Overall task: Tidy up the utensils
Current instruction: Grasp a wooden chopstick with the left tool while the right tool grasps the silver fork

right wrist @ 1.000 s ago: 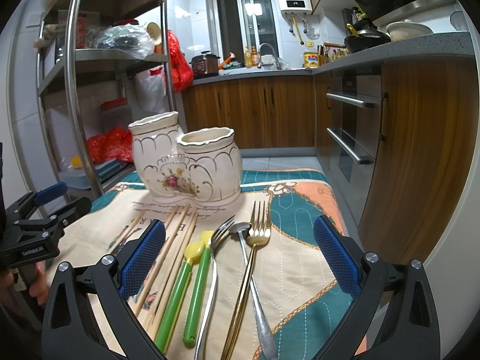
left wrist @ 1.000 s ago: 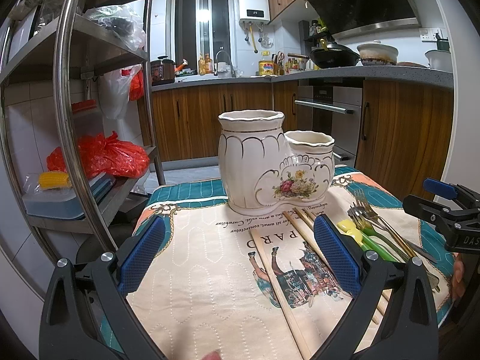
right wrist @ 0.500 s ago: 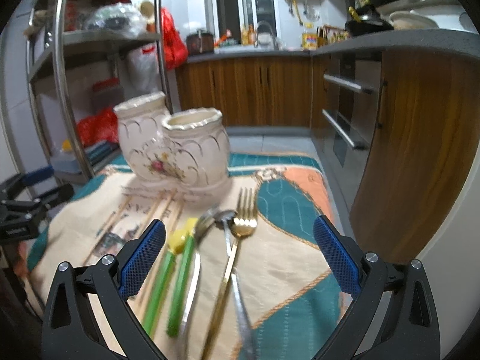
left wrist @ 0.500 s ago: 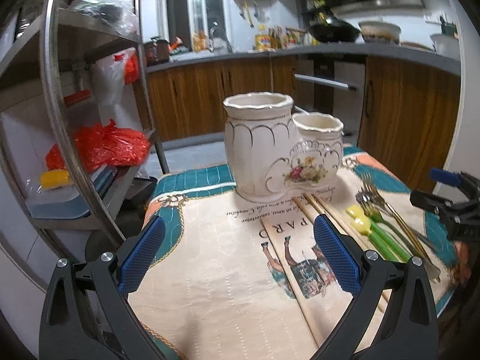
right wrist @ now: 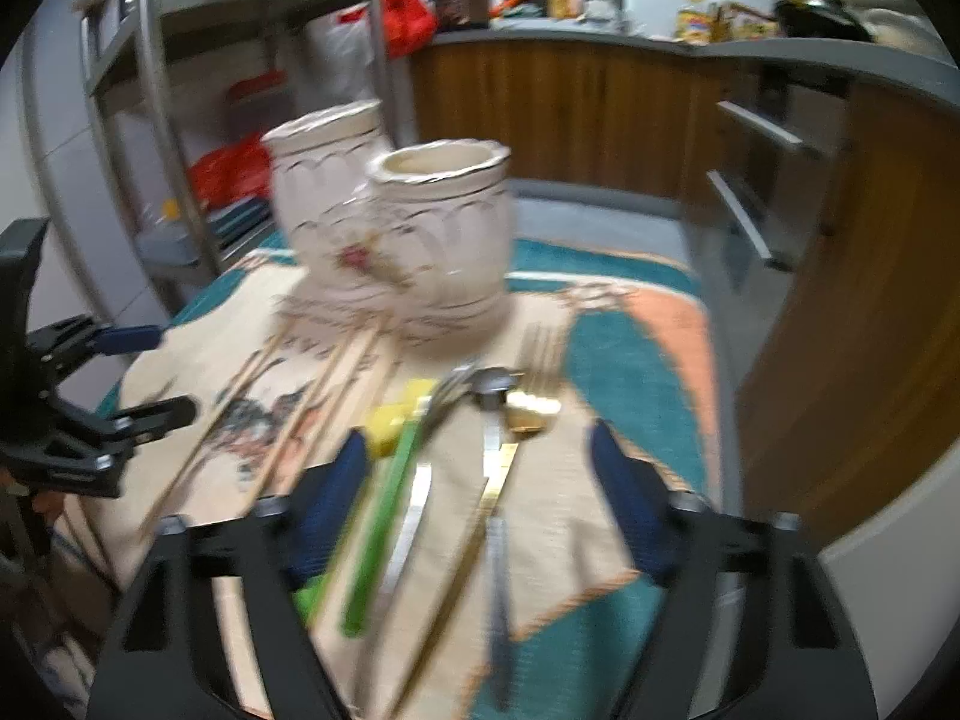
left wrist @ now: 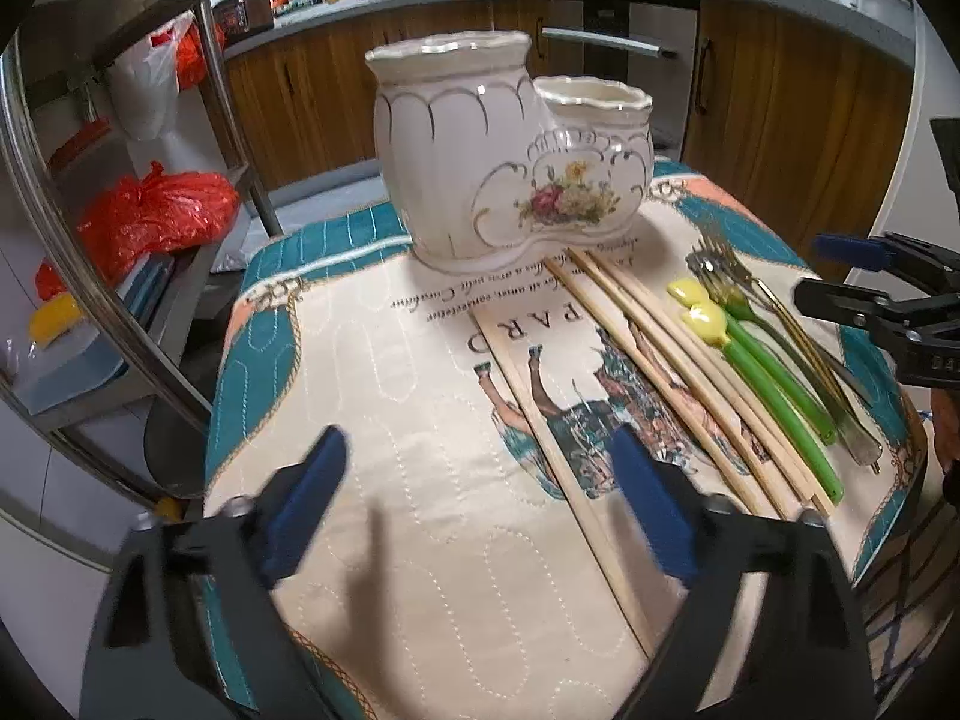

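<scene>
Kitchen tbl | utensils (left wrist: 750, 354) flat by holder (left wrist: 510, 156) | both tools wide

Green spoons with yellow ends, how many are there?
2. Both green spoons lie side by side on the cloth, between the chopsticks and the forks. None seems hidden.

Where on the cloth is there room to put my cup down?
Bare cloth lies left of the chopsticks, in front of the ceramic holder, near the left gripper. The teal corner right of the gold fork is free. Between them, spoons and forks crowd together.
</scene>
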A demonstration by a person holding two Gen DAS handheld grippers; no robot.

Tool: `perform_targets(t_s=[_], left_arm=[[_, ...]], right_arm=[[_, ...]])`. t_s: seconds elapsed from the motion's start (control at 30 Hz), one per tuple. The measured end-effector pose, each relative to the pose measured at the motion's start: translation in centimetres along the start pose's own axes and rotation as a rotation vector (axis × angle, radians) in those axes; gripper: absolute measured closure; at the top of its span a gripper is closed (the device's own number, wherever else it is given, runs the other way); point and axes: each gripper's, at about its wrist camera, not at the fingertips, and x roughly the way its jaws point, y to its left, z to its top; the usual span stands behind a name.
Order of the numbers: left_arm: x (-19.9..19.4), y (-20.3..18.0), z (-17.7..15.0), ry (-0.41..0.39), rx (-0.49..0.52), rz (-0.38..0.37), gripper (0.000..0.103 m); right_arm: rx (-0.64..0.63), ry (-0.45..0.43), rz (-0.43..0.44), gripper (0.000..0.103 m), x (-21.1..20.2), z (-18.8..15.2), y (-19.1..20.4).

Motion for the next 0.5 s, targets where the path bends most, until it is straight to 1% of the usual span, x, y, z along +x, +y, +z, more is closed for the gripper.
perform_targets(t_s=[0.03,0.07,0.1,0.13,0.17,0.23,0.27,0.33,0.43,0.5], left_arm=[[0.1,0.0,0.0,0.015,-0.005,-0.020,0.034],[0.3,-0.1,0.0,0.025,-0.007,-0.027,0.042],[0.5,-0.1,0.0,0.038,-0.009,-0.037,0.048],[0.7,-0.1,-0.1,0.047,-0.008,-0.044,0.056],[0.9,-0.2,-0.1,0.055,-0.006,-0.049,0.063],[1.2,-0.4,-0.1,0.065,-0.004,-0.065,0.071],[1.3,-0.4,-0.1,0.063,-0.011,-0.080,0.073],[1.5,-0.7,0.1,0.068,-0.010,-0.094,0.075],[2.1,-1.6,0.3,0.080,0.019,-0.083,0.076],[2.4,-1.6,0.6,0.072,0.011,-0.074,0.076]], right_arm=[[-0.008,0.016,0.022,0.051,0.5,0.1,0.5],[-0.014,0.027,0.031,0.057,0.9,0.2,0.8],[-0.022,0.036,0.035,0.062,1.2,0.3,1.1],[-0.038,0.044,0.034,0.068,1.6,0.4,1.4],[-0.043,0.050,0.030,0.073,1.9,0.5,1.6],[-0.040,0.060,0.028,0.078,2.4,0.6,1.7],[-0.039,0.062,0.026,0.081,2.7,0.7,1.7],[-0.031,0.065,0.018,0.084,3.2,0.9,1.5],[-0.012,0.074,0.028,0.087,3.9,1.3,1.1],[-0.012,0.083,0.026,0.090,4.4,1.3,1.1]])
